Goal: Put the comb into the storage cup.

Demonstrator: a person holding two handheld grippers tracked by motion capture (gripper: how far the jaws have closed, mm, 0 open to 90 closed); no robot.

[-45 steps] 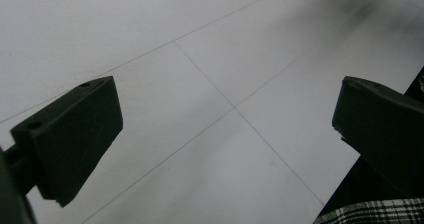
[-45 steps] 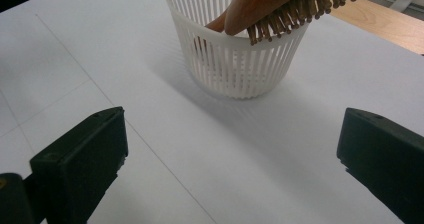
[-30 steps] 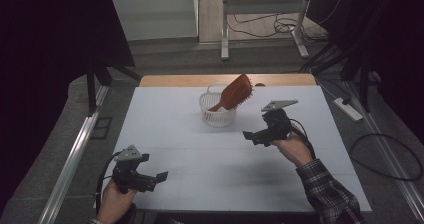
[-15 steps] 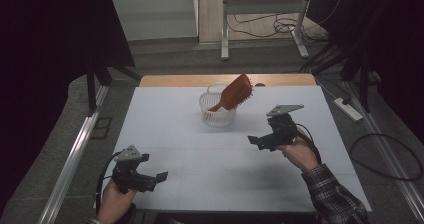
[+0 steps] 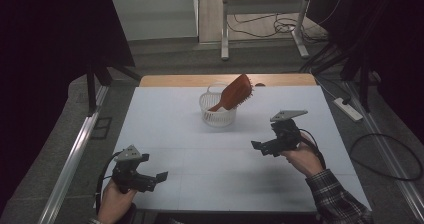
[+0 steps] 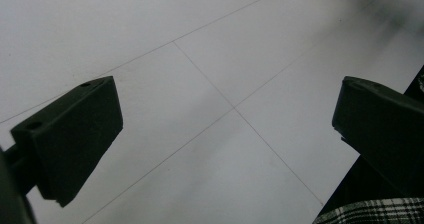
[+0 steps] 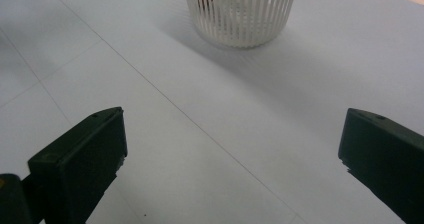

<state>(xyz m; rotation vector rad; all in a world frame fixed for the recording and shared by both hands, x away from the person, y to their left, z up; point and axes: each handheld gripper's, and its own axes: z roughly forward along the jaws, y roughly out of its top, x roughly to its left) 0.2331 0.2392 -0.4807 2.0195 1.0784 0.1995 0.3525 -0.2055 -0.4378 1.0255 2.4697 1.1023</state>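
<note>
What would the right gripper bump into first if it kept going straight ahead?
Probably the white basket. The right gripper has its jaws open and aims across bare table toward it. The brown hairbrush stands inside. Depth is hard to judge.

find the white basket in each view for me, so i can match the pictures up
High view: the white basket stands toward the far middle of the table, with the brown hairbrush leaning out of it.
Left gripper view: not in this picture.
Right gripper view: the basket is at the top centre, cut by the upper edge.
Shared landmark: the thin seam lines on the white table run through all three.
</note>
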